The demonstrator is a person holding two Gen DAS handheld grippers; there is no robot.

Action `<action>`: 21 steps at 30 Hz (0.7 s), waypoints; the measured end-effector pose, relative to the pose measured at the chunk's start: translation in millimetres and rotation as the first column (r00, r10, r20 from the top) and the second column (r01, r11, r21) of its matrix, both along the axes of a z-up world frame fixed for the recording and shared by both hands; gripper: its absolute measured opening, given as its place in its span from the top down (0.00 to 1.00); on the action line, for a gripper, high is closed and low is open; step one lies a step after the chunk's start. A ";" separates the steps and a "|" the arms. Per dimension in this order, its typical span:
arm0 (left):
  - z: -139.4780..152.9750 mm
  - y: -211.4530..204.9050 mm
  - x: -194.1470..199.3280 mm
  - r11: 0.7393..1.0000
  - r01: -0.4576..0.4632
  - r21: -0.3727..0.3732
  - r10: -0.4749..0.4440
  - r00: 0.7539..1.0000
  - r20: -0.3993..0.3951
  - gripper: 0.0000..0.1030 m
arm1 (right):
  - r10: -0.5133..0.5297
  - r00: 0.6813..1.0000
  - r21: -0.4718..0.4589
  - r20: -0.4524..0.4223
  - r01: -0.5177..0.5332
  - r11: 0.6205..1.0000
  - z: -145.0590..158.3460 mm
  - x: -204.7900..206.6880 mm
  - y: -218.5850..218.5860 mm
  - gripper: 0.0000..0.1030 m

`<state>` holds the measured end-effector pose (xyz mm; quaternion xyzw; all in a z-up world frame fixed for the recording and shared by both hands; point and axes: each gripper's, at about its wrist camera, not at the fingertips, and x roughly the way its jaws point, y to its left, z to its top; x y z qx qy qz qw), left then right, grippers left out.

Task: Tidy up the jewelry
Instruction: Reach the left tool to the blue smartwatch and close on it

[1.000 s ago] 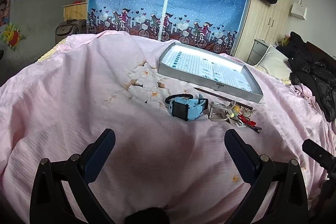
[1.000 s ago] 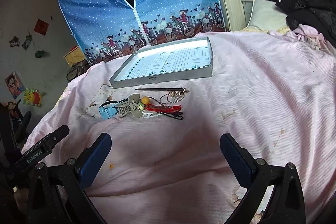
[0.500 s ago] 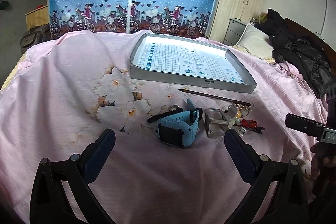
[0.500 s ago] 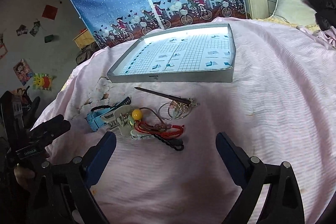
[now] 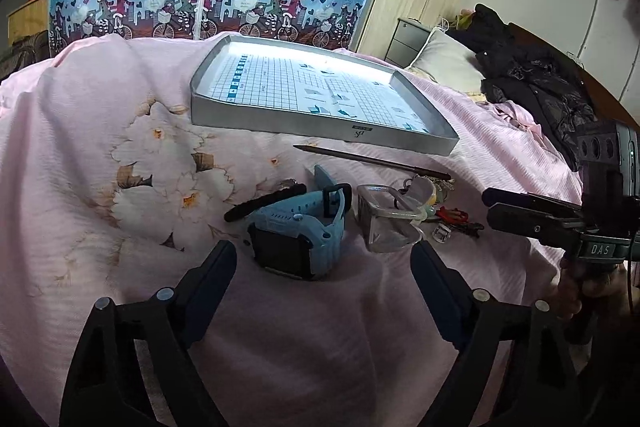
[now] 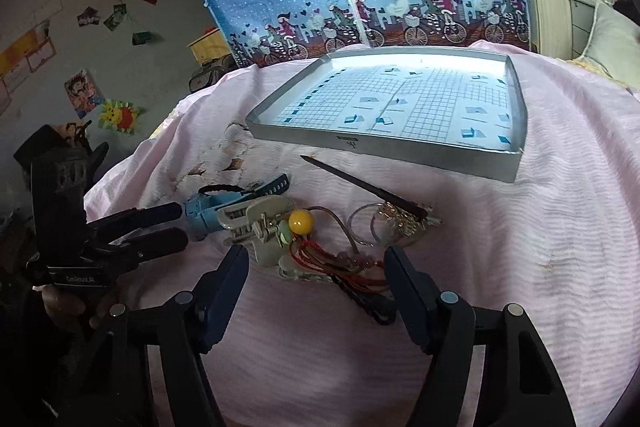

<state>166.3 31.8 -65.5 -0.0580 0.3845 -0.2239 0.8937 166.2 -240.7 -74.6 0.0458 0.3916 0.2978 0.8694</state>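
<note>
From your left wrist camera, your left gripper (image 5: 323,269) hangs low over the pink bedspread (image 5: 80,195) with its jaws spread wide and nothing between them. The blue watch (image 5: 298,229) lies just ahead of the fingertips, between them in line of sight. Beside it, toward the right edge of the bed, sits a clear hair clip (image 5: 386,219), and past that a small heap of red cord and metal bits (image 5: 454,221). A dark hair stick (image 5: 372,163) lies between the heap and the grey tray (image 5: 320,125), which rests farther back on the bedspread with a grid-printed sheet inside. Your right gripper (image 5: 532,215) comes in from the right edge, held by your hand (image 5: 588,287).

From your right wrist camera, your right gripper (image 6: 316,281) is also spread open, empty, its fingertips either side of the red cord tangle (image 6: 340,263). A yellow bead (image 6: 300,221) lies just ahead, touching the hair clip (image 6: 260,227); the watch (image 6: 208,209) lies left of that. Wire rings and gold charms (image 6: 394,223) sit at the hair stick's (image 6: 360,187) thick end. The tray (image 6: 384,147) lies beyond. Your left gripper (image 6: 160,227) shows at the left, fingers apart, near the watch.
</note>
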 end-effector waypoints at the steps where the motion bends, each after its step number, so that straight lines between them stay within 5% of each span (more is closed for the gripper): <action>1: -2.2 2.6 3.6 1.000 -0.004 -0.011 0.004 1.000 -0.016 0.25 | 0.023 1.000 -0.003 0.004 -0.023 1.000 -0.2 3.8 3.2 0.34; 8: -4.4 19.8 15.9 0.995 -0.033 -0.097 0.026 0.997 -0.072 0.33 | 0.187 0.982 -0.036 0.034 -0.186 0.982 0.5 22.3 27.7 0.34; 21: -11.2 11.3 21.8 0.998 -0.054 -0.017 0.053 0.997 -0.065 0.37 | 0.209 0.978 -0.069 0.023 -0.207 0.976 -6.6 43.3 55.0 0.40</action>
